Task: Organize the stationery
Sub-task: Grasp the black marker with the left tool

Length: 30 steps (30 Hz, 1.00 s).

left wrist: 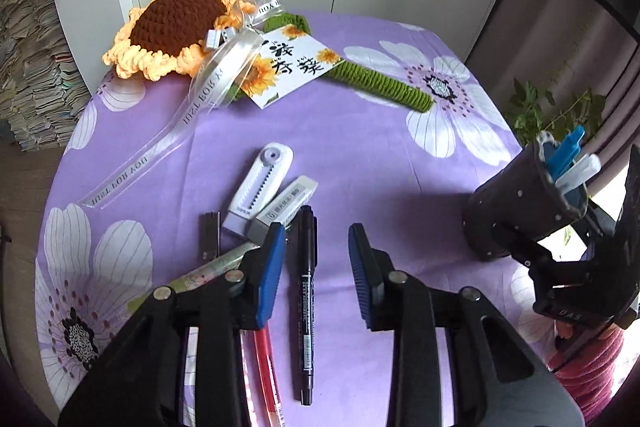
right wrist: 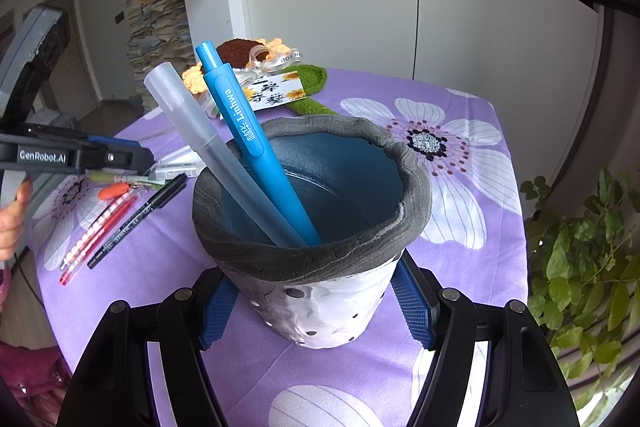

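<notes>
My right gripper (right wrist: 314, 311) is shut on a grey pen cup (right wrist: 320, 291) and holds it tilted; the cup also shows in the left wrist view (left wrist: 516, 215). In it stand a blue pen (right wrist: 248, 143) and a frosted white pen (right wrist: 208, 147). My left gripper (left wrist: 316, 267) is open and empty, just above a black marker (left wrist: 307, 299) that lies between its fingers on the purple cloth. Beside it lie a red pen (left wrist: 266, 359), a white utility knife (left wrist: 260, 183), an eraser (left wrist: 286, 207), a patterned pen (left wrist: 208, 271) and a small black clip (left wrist: 210, 235).
A crochet sunflower (left wrist: 176, 31) with a green stem, ribbon and card (left wrist: 292, 67) lies at the table's far side. A potted plant (right wrist: 584, 279) stands off the right edge. White cupboards stand behind the table.
</notes>
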### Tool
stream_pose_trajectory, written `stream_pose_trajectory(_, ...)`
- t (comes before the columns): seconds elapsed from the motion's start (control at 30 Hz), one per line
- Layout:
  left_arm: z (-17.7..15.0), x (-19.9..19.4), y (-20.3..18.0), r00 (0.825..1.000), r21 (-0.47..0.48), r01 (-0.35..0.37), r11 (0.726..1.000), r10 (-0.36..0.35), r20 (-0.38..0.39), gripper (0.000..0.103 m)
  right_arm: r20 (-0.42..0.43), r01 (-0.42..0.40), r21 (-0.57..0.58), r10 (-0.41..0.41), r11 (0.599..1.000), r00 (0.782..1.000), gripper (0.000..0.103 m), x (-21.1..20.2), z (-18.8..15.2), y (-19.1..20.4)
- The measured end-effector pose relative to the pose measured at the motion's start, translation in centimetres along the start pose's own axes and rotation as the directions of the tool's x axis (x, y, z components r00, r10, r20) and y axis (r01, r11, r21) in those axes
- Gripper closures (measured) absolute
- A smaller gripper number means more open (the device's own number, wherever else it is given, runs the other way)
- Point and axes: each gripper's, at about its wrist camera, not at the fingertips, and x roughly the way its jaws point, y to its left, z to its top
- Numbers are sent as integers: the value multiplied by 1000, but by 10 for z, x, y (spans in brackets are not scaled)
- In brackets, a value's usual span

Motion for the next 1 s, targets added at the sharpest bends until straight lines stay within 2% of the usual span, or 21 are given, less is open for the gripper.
stream_pose_trajectory(0.27, -8, 23, 0, 997, 12, -15, 1000, 16, -77, 74, -2, 1, -1, -1, 1000, 1000, 32, 0, 0, 0)
stream_pose_trajectory(0.57, 3, 42, -2, 995, 27, -57, 998, 59, -76, 75, -2, 2, -1, -2, 1000, 1000, 32, 0, 0, 0)
stream_pose_trajectory(0.6, 5, 44, -3, 995, 33, -59, 998, 61, -76, 79, -1, 2, -1, -2, 1000, 1000, 32, 0, 0, 0)
stream_pose_trajectory(0.63, 5, 45, -4, 995, 39, -63, 997, 65, -73, 91, -2, 2, -1, -2, 1000, 1000, 32, 0, 0, 0)
stream_pose_trajectory(0.73, 4, 44, -5, 996, 32, -24, 999, 26, -80, 92, -1, 2, -1, -2, 1000, 1000, 32, 0, 0, 0)
stream_pose_trajectory(1.0, -3, 2, -34, 999, 121, 1, 993, -5, 35, 93, -2, 2, -1, -2, 1000, 1000, 32, 0, 0, 0)
